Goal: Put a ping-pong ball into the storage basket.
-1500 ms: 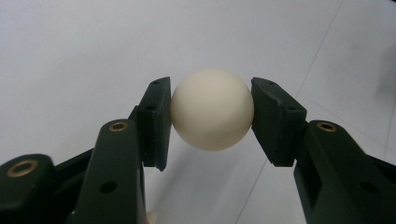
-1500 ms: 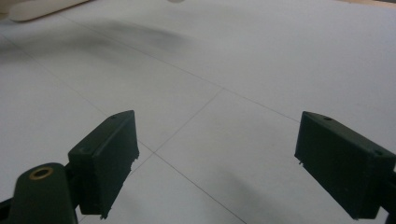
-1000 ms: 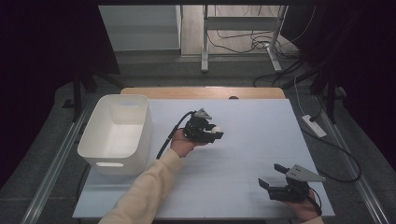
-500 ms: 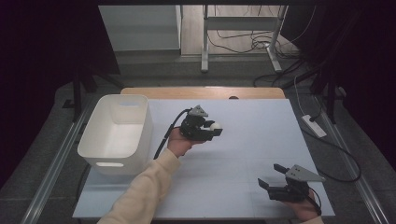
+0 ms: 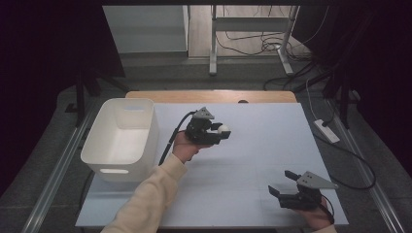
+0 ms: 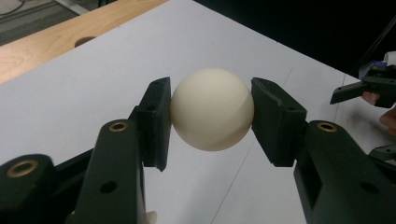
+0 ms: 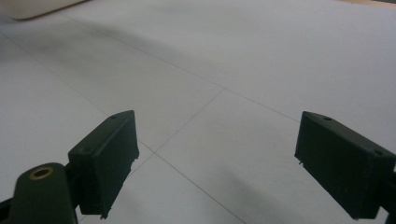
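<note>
Bare tabletop (image 5: 252,165) btwn ball (image 6: 212,108), bin (image 5: 121,141)

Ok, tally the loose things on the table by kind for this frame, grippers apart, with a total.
Cream ball, held off the table between the left gripper's fingers: 1
White bin, at the table's left edge: 1
Total things: 2
Grippers, counted apart: 2, left gripper and right gripper, the right one open.

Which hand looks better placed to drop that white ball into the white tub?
Left, probably. The left tongs already clamp the ball between their jaws, and in the high view they sit just beside the tub. The right tongs are open, holding nothing, at the table's near right corner.
</note>
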{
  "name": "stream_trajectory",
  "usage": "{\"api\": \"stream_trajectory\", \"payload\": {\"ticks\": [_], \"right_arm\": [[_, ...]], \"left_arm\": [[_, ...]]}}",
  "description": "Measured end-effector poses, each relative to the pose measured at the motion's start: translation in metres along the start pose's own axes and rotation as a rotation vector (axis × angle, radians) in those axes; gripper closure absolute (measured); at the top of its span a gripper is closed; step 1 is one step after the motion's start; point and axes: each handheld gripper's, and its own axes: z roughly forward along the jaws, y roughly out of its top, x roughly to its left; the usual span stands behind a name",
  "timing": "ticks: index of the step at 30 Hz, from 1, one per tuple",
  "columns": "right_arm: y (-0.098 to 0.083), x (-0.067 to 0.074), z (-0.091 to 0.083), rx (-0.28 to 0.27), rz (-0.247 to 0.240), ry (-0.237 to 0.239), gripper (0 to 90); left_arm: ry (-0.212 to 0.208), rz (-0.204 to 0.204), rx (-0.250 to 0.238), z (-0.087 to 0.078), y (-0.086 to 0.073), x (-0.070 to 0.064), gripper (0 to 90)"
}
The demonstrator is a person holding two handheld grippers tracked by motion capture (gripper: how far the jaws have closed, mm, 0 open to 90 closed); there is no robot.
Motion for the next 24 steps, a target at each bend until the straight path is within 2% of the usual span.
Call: {"api": "stream_trajectory", "payload": {"ticks": [11, 24], "right_arm": [[0.0, 0.0, 0.0, 0.0, 0.0, -0.003, 13.2], [0.0, 0.0, 0.0, -0.003, 0.0, -0.007, 13.2]], "left_arm": [[0.008, -0.002, -0.053, -0.018, 0.006, 0.001, 50.9], [0.007, 0.01, -0.076, -0.029, 0.009, -0.002, 50.9]]}}
